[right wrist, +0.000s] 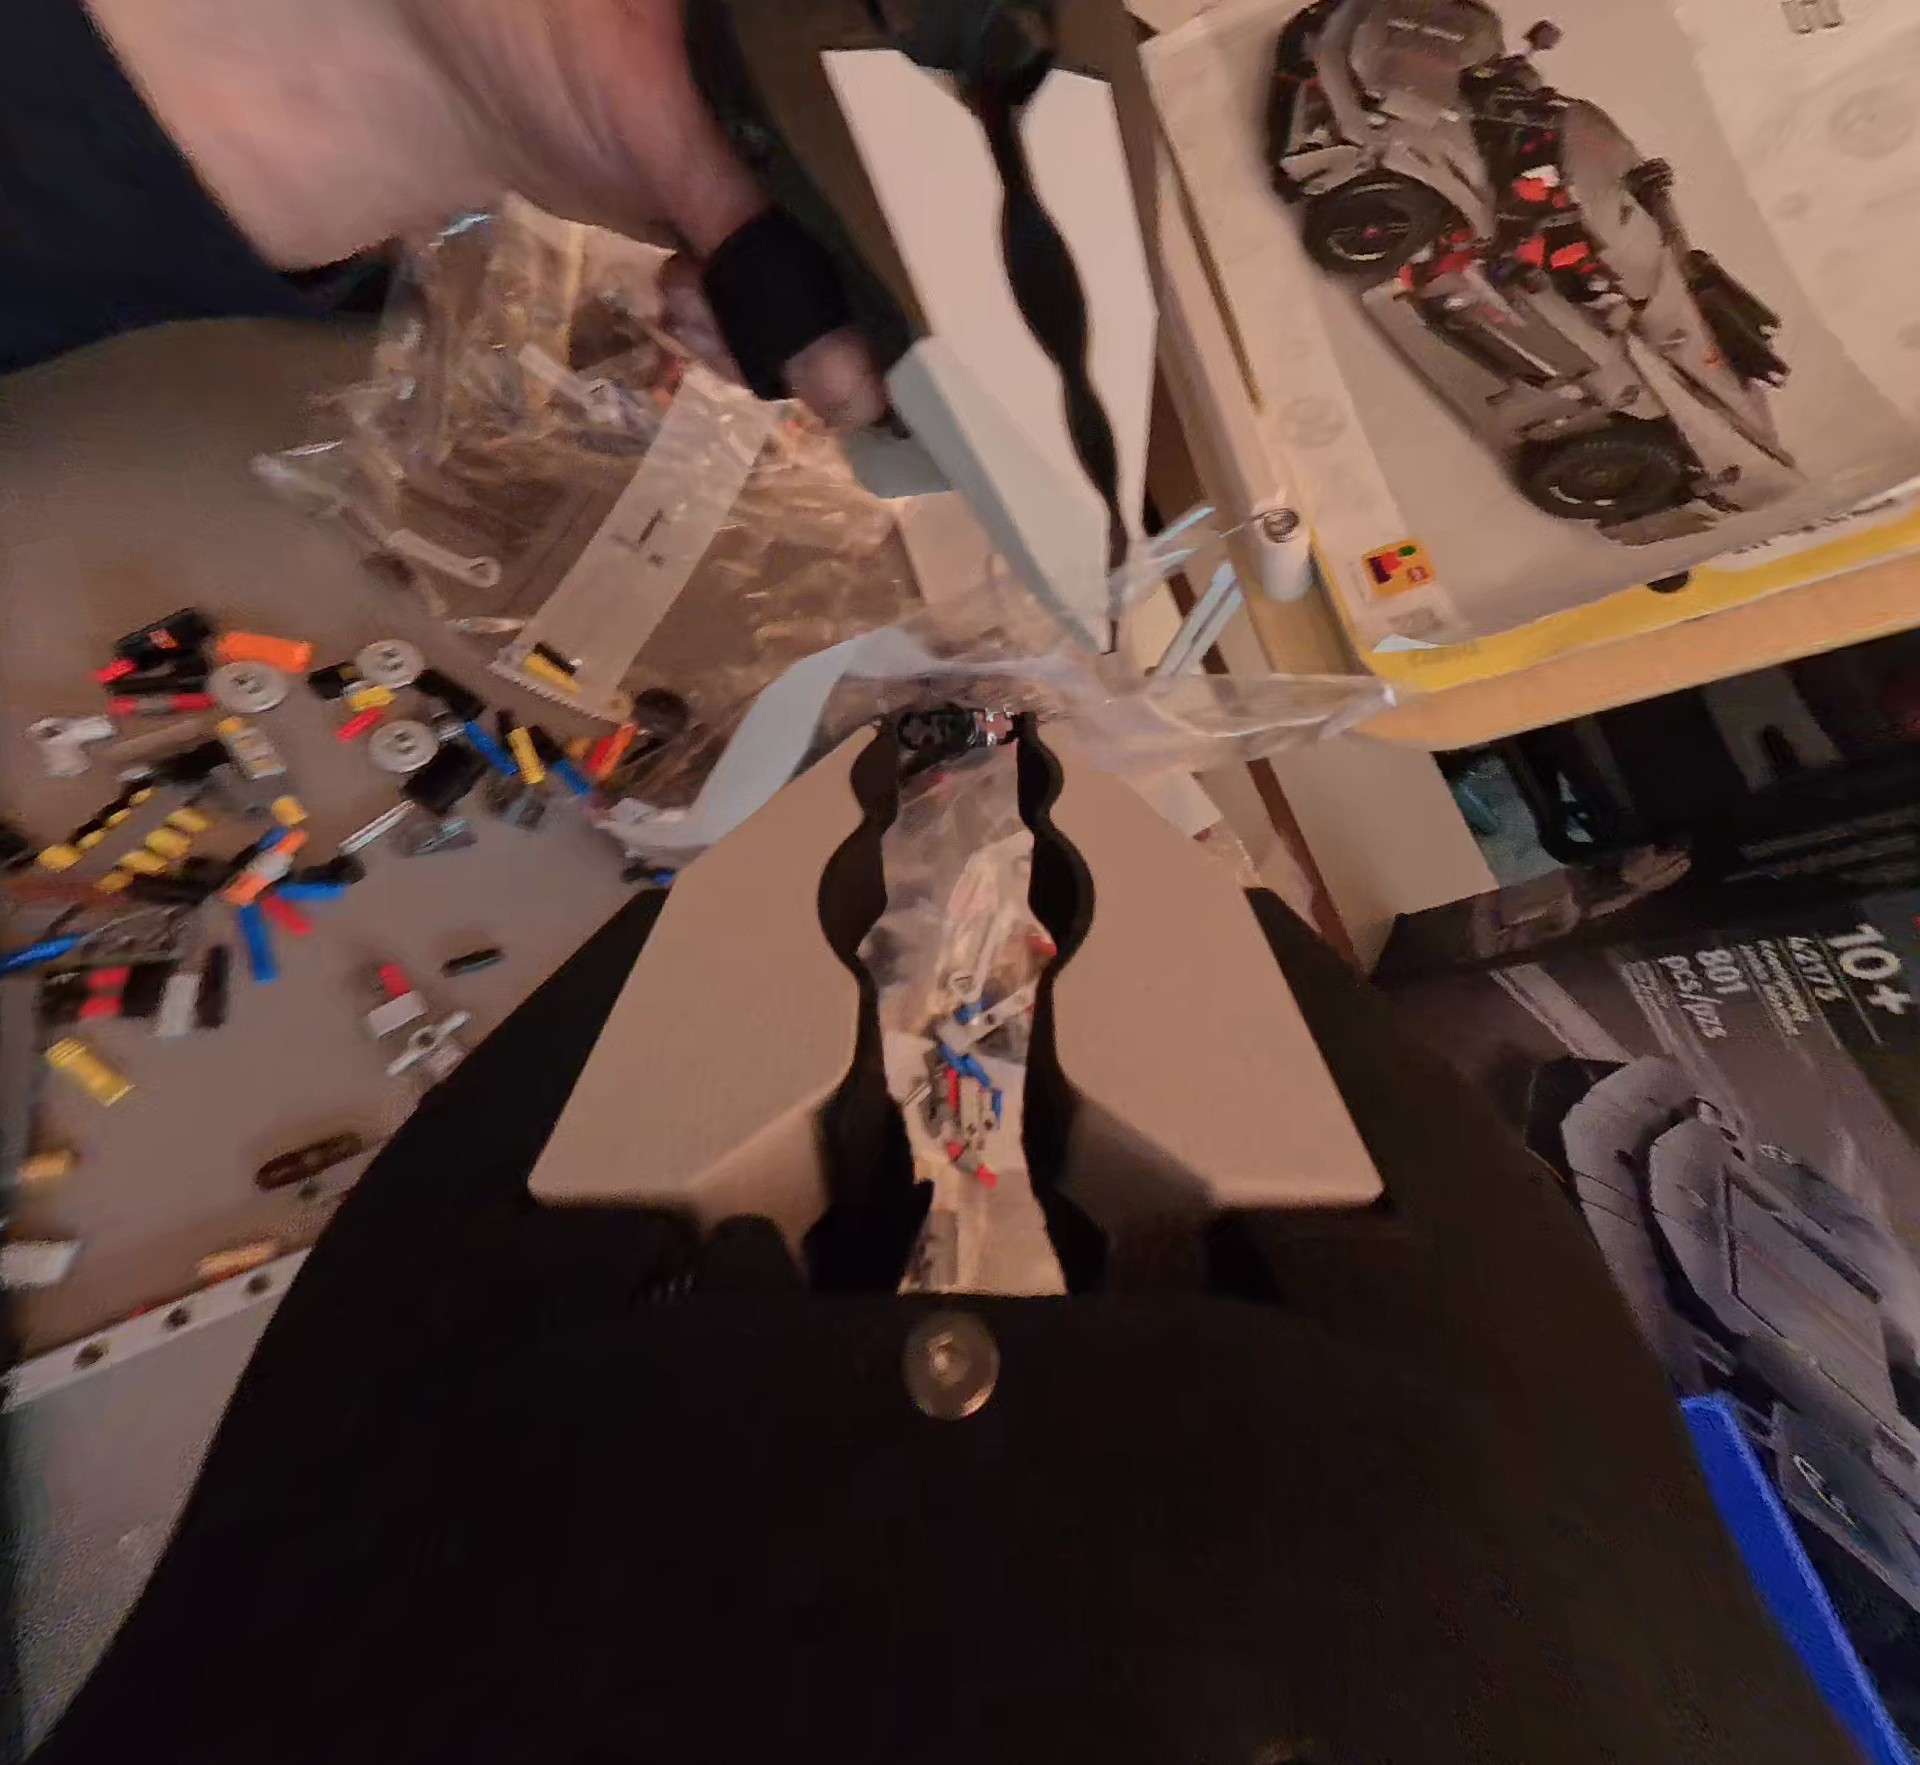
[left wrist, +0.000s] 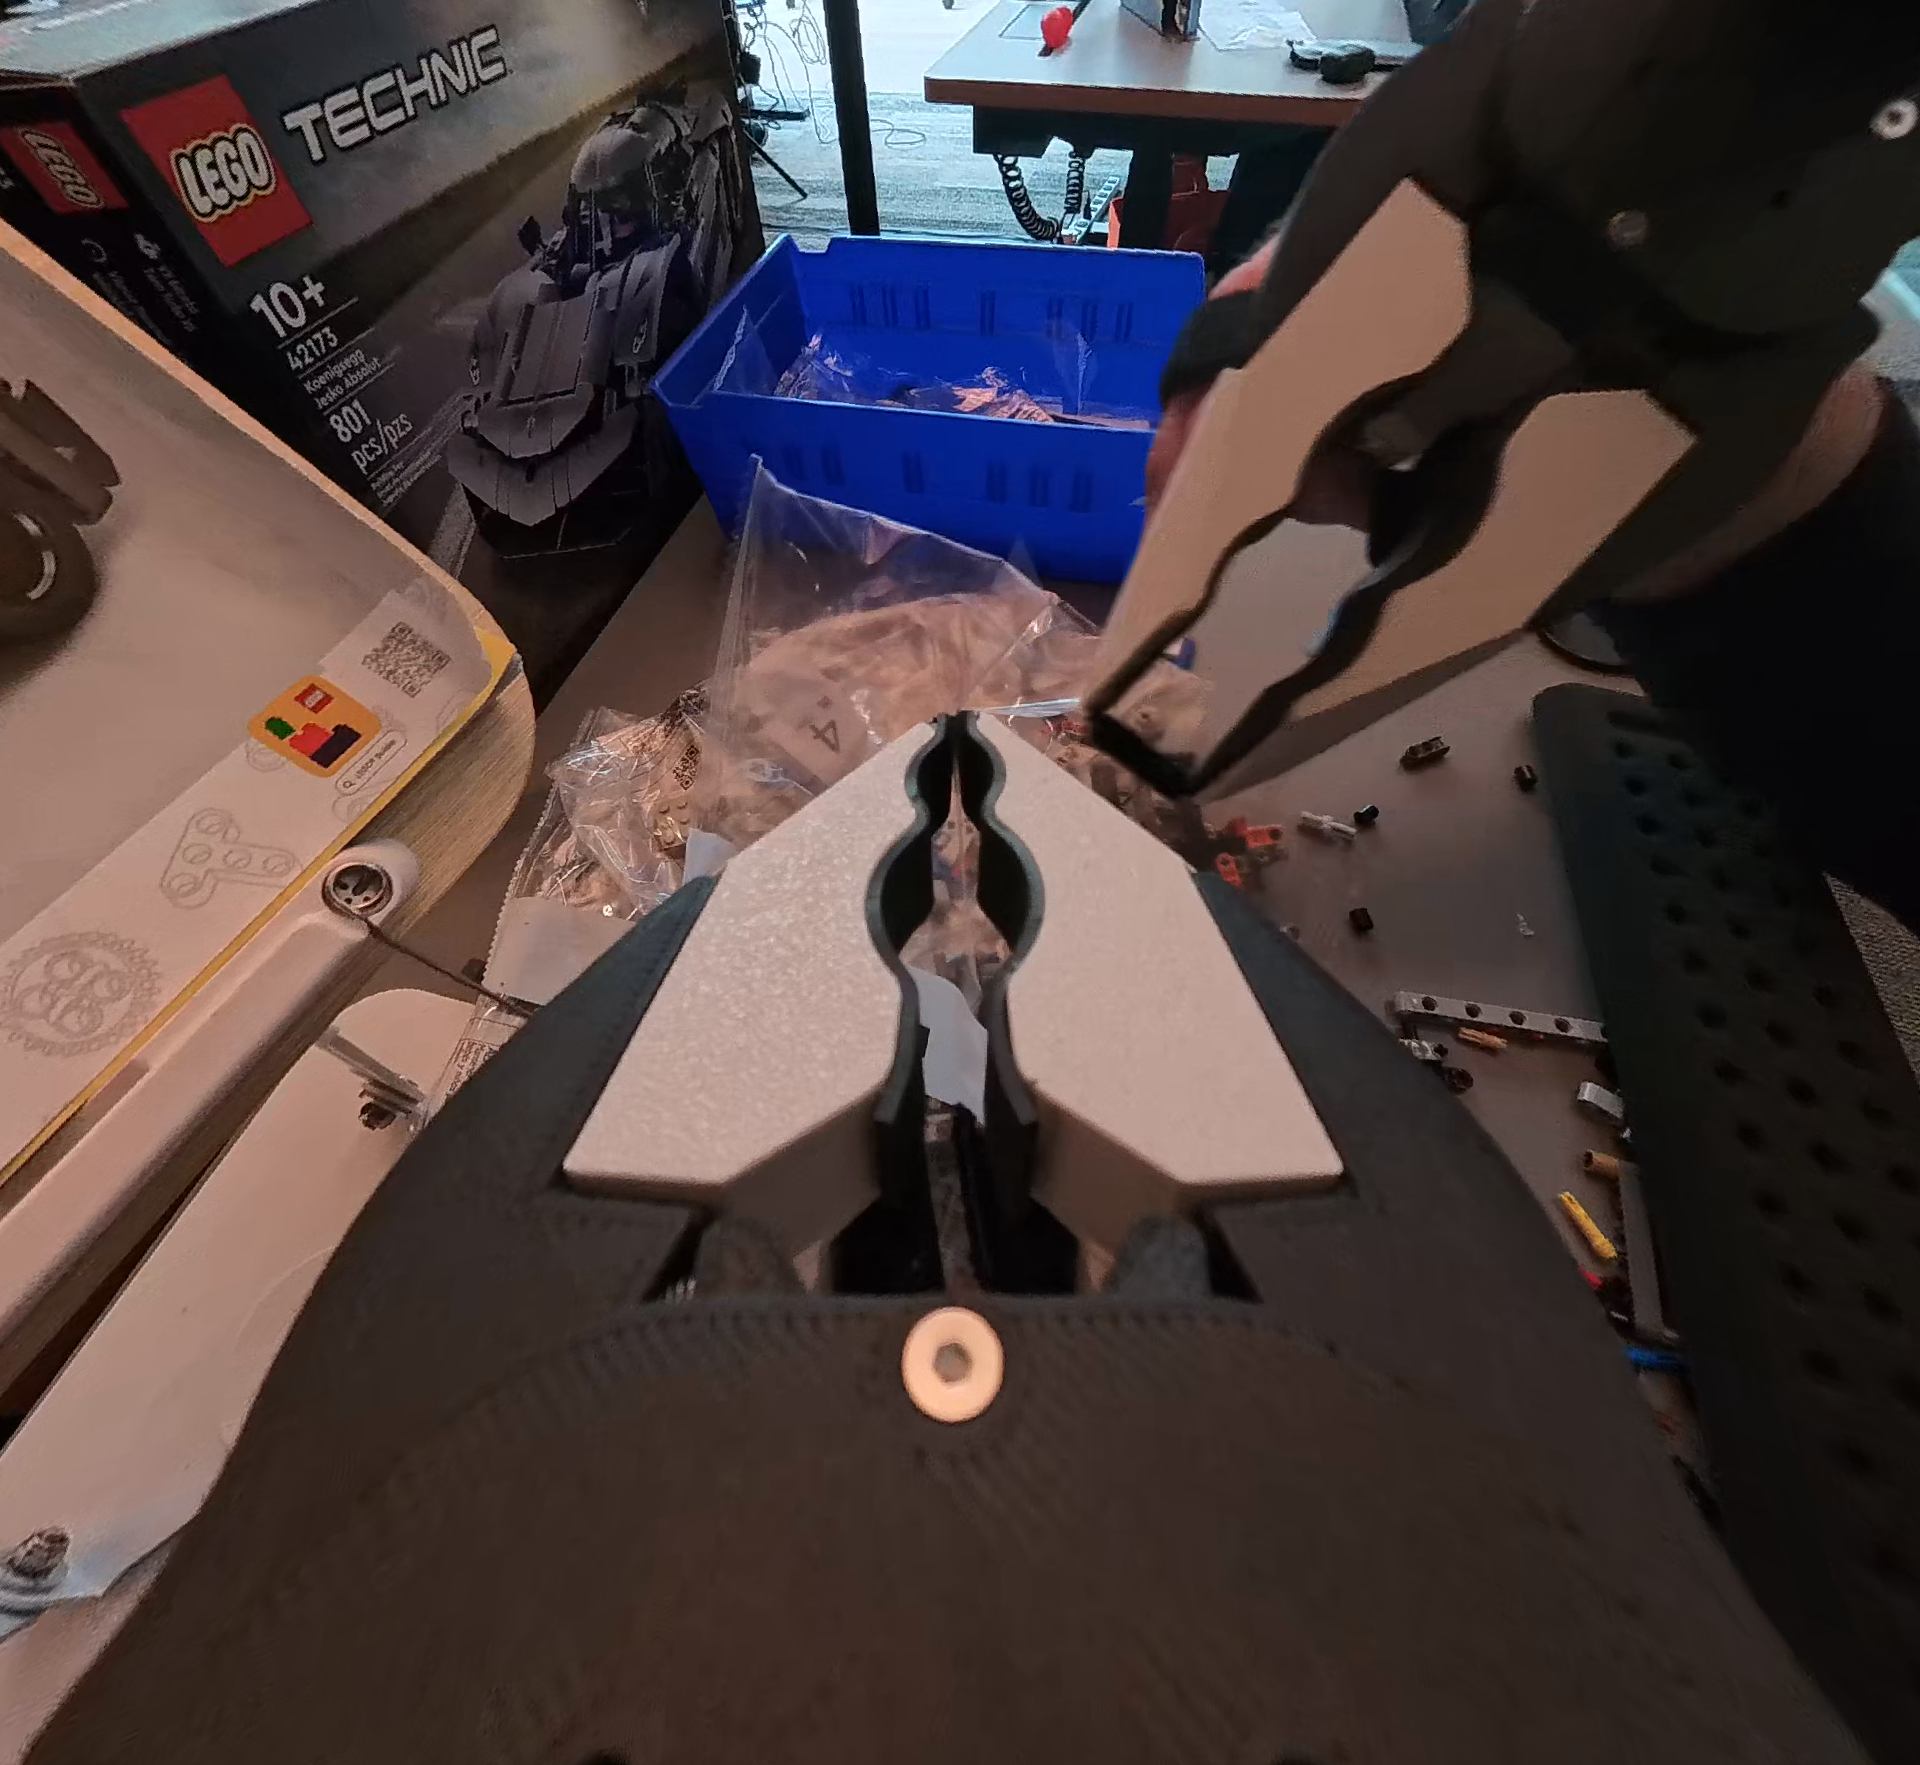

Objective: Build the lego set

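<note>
Left wrist view: left gripper [left wrist: 954, 723], matte grey wedge fingers in ribbed black printed housing, tips pinched together over crinkled clear bags [left wrist: 831, 676] of small parts; whether any film is caught between the tips cannot be told here. Right gripper [left wrist: 1143, 759] slanting in from upper right, wavy black inner edges, tips a little apart, just above the same bags. Glossy dark box [left wrist: 416, 188] standing at left, blue plastic bin [left wrist: 914, 458] beside it with more bags inside. Cream booklet [left wrist: 208, 676] lying at left on a pale wood-edged board. Loose pieces [left wrist: 1455, 1019] scattered on the grey table [left wrist: 1455, 842] to the right, beside a perforated black mat [left wrist: 1714, 988].

Right wrist view: right gripper [right wrist: 956, 728], beige fingers with scalloped black pads, narrowly parted, small dark and silvery pieces inside clear film caught at the tips. Left gripper [right wrist: 1107, 593] reaching down from above, closed on a stretched fold of clear bag [right wrist: 1195, 676]. Hand [right wrist: 416, 53] blurred at upper left. Second bag [right wrist: 582, 489], rumpled, behind. Loose pieces [right wrist: 260, 780] in red, yellow, blue, orange and black, plus round grey discs, strewn across the table [right wrist: 156, 489] at left. Booklet [right wrist: 1558, 261] at upper right, box [right wrist: 1714, 1144] lower right, bin [right wrist: 1766, 1559] corner beneath.
</note>
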A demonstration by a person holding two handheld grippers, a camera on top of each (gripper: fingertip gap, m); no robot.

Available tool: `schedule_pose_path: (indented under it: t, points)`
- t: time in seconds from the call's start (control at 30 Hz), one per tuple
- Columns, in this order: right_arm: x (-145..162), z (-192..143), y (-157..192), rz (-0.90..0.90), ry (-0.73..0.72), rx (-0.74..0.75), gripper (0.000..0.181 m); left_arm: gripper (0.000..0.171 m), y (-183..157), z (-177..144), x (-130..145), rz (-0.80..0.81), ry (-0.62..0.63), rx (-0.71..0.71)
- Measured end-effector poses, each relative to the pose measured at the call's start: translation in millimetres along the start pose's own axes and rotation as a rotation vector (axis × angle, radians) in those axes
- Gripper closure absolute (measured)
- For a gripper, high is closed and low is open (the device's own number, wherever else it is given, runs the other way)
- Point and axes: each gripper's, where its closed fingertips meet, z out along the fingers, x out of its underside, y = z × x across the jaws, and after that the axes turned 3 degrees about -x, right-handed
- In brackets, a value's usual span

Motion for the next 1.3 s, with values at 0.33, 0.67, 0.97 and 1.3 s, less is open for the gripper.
schedule_pose_path:
  t: [0.33,0.67,0.97,1.3]
  points:
    - [14.1,22.2,-20.7,-0.038,0.088,0.169,0.154,0.171,-0.5,0.4,0.3,0.003,0.004,0.002]
    - [65.6,-35.5,0.0,0.127,0.155,0.165,0.15,0.171,1.3,-1.3,-0.2,-0.006,-0.005,0.006]
    - [204.0,-81.2,88.4,0.336,0.505,-0.058,0.154,0.171,0.2,1.2,0.5,-0.005,0.0,0.008]
    - [252.3,-117.4,126.2,0.503,0.59,-0.078,0.152,0.171,-3.0,8.0,3.9,-0.002,0.017,0.015]
